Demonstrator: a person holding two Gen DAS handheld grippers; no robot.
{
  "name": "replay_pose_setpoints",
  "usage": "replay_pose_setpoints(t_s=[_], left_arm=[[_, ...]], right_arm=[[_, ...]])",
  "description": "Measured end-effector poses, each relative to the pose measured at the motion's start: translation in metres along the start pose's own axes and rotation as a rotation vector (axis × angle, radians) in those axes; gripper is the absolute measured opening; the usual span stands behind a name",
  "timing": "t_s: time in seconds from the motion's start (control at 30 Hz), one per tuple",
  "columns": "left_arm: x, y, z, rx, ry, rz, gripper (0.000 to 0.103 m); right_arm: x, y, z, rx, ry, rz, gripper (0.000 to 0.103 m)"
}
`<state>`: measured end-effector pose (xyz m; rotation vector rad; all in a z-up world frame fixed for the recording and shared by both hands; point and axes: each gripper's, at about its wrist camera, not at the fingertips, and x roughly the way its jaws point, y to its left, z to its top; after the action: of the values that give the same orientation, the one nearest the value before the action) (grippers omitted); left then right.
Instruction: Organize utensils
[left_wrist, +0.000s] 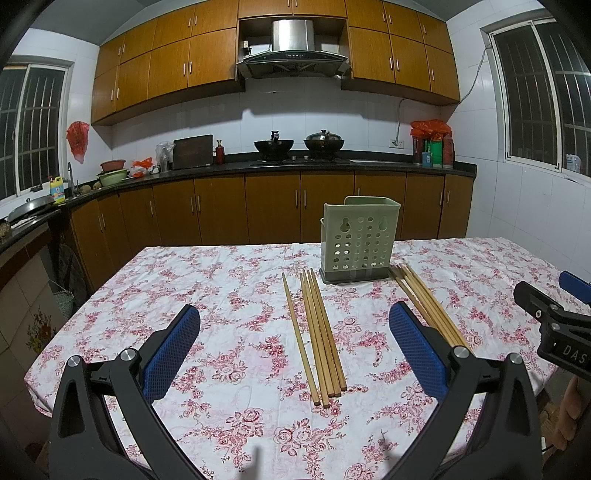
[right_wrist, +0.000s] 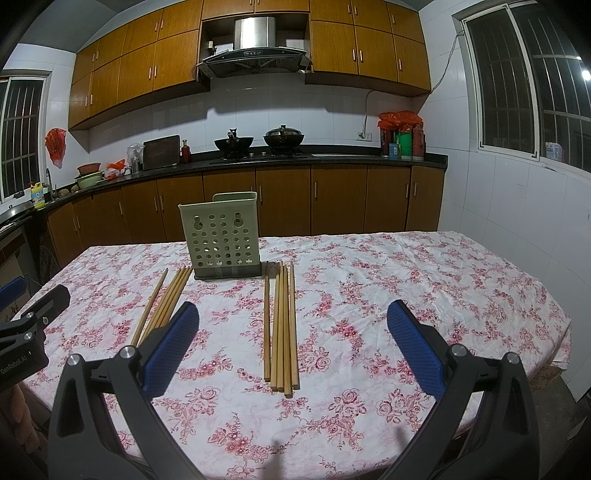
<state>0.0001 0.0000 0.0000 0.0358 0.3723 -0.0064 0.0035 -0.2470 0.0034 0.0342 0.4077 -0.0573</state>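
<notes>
A pale green perforated utensil holder (left_wrist: 358, 240) (right_wrist: 221, 236) stands upright on the floral tablecloth, empty as far as I can see. Several wooden chopsticks lie in a left group (left_wrist: 317, 336) (right_wrist: 162, 302) and a right group (left_wrist: 428, 302) (right_wrist: 280, 325), either side of the holder. My left gripper (left_wrist: 295, 350) is open and empty, hovering above the near ends of the left group. My right gripper (right_wrist: 293, 347) is open and empty above the right group. Each gripper's body also shows at the edge of the other's view, the right (left_wrist: 554, 325) and the left (right_wrist: 26, 332).
The table (right_wrist: 406, 295) is covered by a white cloth with pink flowers. Behind it run wooden kitchen cabinets (left_wrist: 273, 206) and a dark counter with woks (left_wrist: 273, 146), a cutting board and bottles. Windows are on both side walls.
</notes>
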Motion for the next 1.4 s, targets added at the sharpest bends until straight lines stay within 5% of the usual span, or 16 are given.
replay_pose_setpoints(t_s=[0.53, 1.03, 1.13, 1.3, 1.4], left_arm=[[0.006, 0.001, -0.002, -0.001, 0.018, 0.012, 0.101], [0.09, 0.036, -0.003, -0.057, 0.242, 0.071, 0.099], [0.11, 0.036, -0.005, -0.058, 0.294, 0.053, 0.089], [0.134, 0.035, -0.009, -0.068, 0.36, 0.018, 0.073], [0.146, 0.033, -0.011, -0.076, 0.395, -0.017, 0.063]], right_arm=[[0.007, 0.0, 0.001, -0.004, 0.021, -0.002, 0.099], [0.085, -0.017, 0.003, 0.044, 0.195, -0.05, 0.099], [0.113, -0.023, 0.003, 0.06, 0.276, -0.054, 0.086], [0.157, -0.028, -0.004, 0.092, 0.416, 0.002, 0.049], [0.172, -0.025, -0.008, 0.083, 0.467, 0.018, 0.037]])
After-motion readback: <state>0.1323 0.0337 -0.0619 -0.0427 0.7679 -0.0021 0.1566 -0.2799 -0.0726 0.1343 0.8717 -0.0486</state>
